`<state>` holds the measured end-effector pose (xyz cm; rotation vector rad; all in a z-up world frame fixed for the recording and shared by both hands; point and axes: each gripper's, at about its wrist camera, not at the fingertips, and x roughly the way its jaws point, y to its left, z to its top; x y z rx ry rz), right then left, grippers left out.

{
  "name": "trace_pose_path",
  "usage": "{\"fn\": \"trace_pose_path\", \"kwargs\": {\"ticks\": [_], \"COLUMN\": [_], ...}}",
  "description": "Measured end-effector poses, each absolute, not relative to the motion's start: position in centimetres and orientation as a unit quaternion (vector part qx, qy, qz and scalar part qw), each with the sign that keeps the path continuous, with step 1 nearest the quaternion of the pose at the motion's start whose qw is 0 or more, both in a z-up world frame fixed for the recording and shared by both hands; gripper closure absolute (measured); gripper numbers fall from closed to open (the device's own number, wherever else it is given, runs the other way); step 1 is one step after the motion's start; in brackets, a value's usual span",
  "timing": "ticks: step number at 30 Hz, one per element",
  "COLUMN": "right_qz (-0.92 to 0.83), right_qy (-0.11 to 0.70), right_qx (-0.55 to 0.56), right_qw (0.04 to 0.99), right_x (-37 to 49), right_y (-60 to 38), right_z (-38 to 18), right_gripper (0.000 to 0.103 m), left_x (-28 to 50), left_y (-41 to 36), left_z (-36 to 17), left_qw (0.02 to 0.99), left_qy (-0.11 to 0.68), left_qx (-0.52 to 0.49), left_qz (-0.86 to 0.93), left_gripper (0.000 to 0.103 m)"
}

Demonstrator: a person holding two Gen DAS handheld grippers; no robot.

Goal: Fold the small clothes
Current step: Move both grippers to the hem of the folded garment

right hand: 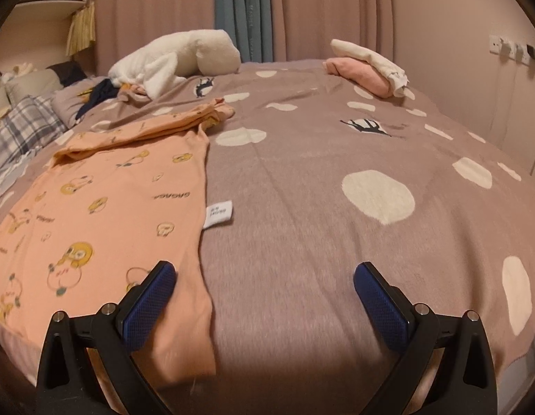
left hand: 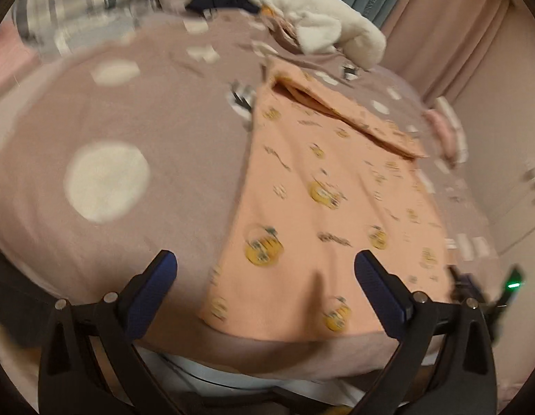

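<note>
Tools, two, blue-padded: the left tool (left hand: 265,278) is held with jaws spread wide over the near hem of the garment, nothing gripped between them; the right tool (right hand: 264,288) is likewise fully spread and empty, its left pad over the garment's near right edge, its right pad over bare blanket.

Garment, one: a peach shirt (right hand: 105,214) printed with yellow cartoon figures is laid flat on the bed near its front edge. In the right wrist view it occupies the left half, with a white care label (right hand: 219,215) showing at its right side seam. One sleeve (right hand: 157,129) is folded across the top of the body.

Blanket, one: a mauve blanket (right hand: 302,228) with cream spots and small dark animal motifs covers the bed under everything listed.

Far items: a white plush toy (right hand: 177,60) is seen at the back, beside a dark garment (right hand: 100,95). A pink and a cream folded piece (right hand: 367,67) are stacked at the far right corner, well apart from the shirt. A checked pillow (right hand: 25,124) lies at far left. Pink and teal curtains (right hand: 240,10) hang behind the bed.
</note>
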<state>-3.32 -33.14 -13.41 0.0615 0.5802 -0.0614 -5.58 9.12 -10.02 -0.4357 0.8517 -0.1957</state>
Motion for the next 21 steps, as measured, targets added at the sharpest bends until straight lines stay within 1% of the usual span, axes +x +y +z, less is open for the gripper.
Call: {"fn": "trace_pose_path", "kwargs": {"ticks": [2, 3, 6, 15, 17, 21], "right_qz": [-0.027, -0.024, -0.02, -0.023, -0.009, 0.083], "right_qy": [0.283, 0.285, 0.29, 0.297, 0.309, 0.341], "right_qx": [0.029, 0.032, 0.039, 0.03, 0.034, 0.05], "right_qw": [0.958, 0.958, 0.956, 0.954, 0.95, 0.935], "right_x": [-3.4, -3.3, -3.2, -2.9, -3.0, -4.0], "right_y": [-33.2, -33.3, -33.4, -32.9, -33.0, -32.8], "right_z": [-13.4, -13.4, -13.4, -13.5, -13.3, -12.6], "right_gripper": [0.001, 0.001, 0.001, 0.001, 0.001, 0.001], "left_x": [-5.7, -6.1, -6.3, -6.1, -6.2, -6.7], "left_y": [9.3, 9.2, 8.8, 10.1, 10.4, 11.1], "left_z": [-10.7, -10.6, -10.3, -11.1, -11.1, -11.2], "left_qw": [0.875, 0.88, 0.882, 0.875, 0.872, 0.857], "left_qy": [0.405, 0.394, 0.396, 0.382, 0.381, 0.394], "left_qx": [-0.241, -0.237, -0.222, -0.274, -0.279, -0.288], "left_qz": [-0.111, -0.115, -0.126, -0.118, -0.128, -0.165], "left_gripper": [0.0, 0.0, 0.0, 0.001, 0.001, 0.001]}}
